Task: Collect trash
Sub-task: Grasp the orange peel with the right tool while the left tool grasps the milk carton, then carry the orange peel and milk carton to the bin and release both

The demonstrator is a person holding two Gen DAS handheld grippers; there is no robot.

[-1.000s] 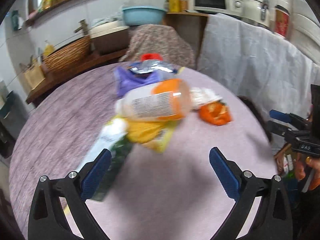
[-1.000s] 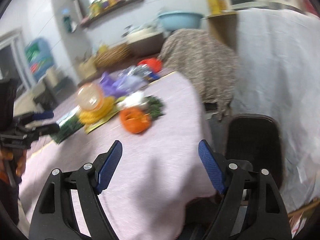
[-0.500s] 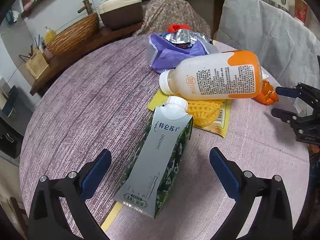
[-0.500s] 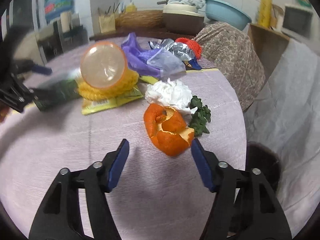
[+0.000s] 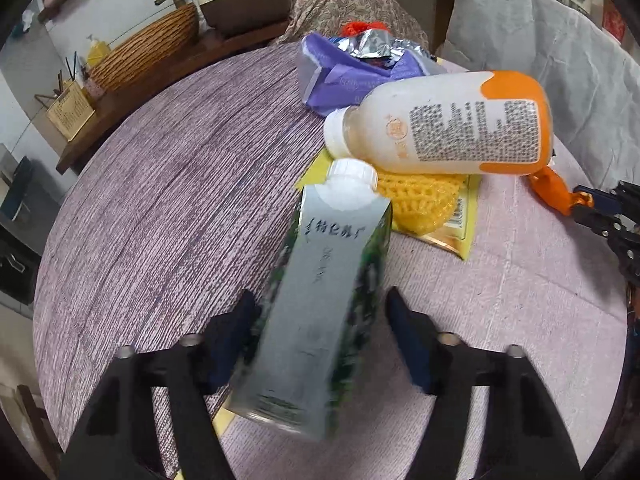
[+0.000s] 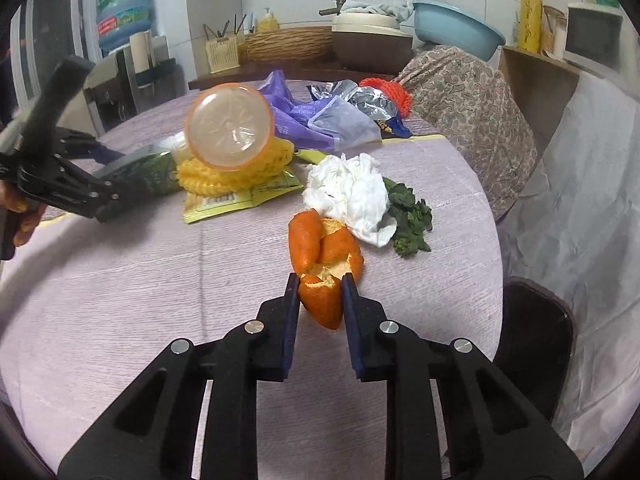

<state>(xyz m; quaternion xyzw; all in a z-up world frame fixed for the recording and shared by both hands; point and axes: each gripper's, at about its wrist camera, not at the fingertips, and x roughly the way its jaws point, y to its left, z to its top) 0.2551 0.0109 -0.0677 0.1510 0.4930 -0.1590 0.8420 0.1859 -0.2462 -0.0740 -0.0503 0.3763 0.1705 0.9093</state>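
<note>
A green and grey milk carton (image 5: 320,300) with a white cap lies on the round table (image 5: 160,200). My left gripper (image 5: 320,312) is closing around its lower half, the fingers close to its sides. An orange and white plastic bottle (image 5: 440,128) lies on a yellow foam net (image 5: 420,200) and a yellow wrapper (image 5: 460,228). My right gripper (image 6: 320,284) is shut on an orange peel (image 6: 324,252) on the table. Behind the peel lie a crumpled white tissue (image 6: 348,192) and green vegetable scraps (image 6: 412,216).
Purple plastic bags (image 5: 344,76) and a foil snack bag (image 5: 372,44) lie at the table's far side. A dark chair (image 6: 536,320) stands by the right table edge. A cloth-covered chair (image 6: 468,92) and a counter with baskets stand beyond.
My left gripper moved forward over the carton and narrowed around it. My right gripper moved onto the orange peel and closed on it.
</note>
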